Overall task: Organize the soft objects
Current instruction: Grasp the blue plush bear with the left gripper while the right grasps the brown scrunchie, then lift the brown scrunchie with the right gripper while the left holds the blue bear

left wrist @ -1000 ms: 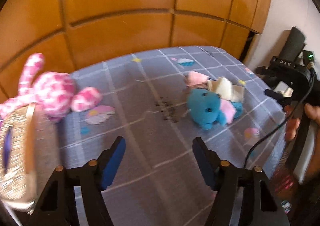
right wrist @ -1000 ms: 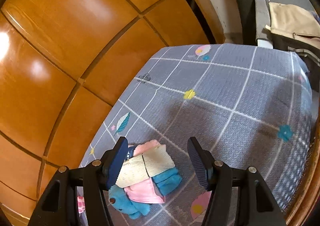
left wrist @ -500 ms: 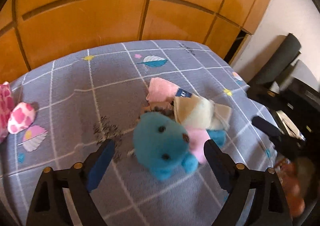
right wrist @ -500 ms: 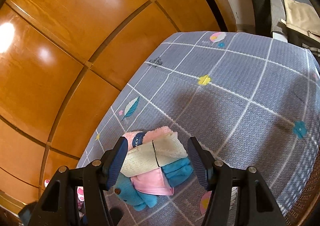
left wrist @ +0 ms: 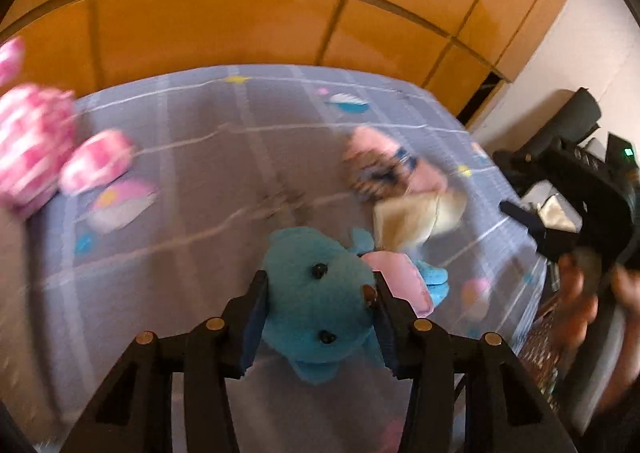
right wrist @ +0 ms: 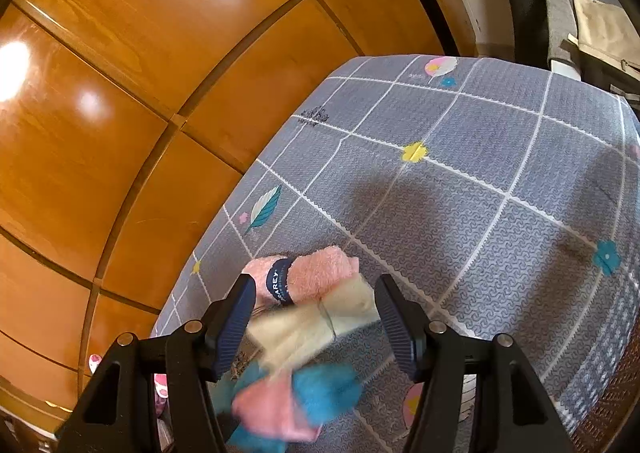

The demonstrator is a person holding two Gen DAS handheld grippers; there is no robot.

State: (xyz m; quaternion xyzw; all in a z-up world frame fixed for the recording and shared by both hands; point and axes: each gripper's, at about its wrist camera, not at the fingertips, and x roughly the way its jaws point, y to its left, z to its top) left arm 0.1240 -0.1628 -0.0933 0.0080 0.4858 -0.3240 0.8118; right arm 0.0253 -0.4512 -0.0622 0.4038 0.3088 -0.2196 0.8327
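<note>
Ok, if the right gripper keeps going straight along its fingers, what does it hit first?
Most likely the cream folded cloth, which lies between the open fingers of the right gripper, with the pink fuzzy socks just beyond it on the grey bedspread. Depth is hard to judge in this fisheye view.

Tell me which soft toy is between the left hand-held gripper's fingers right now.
The teal bear, its head squeezed in the left hand-held gripper. The pink-and-white plush lies apart at the grey cover's far left.
</note>
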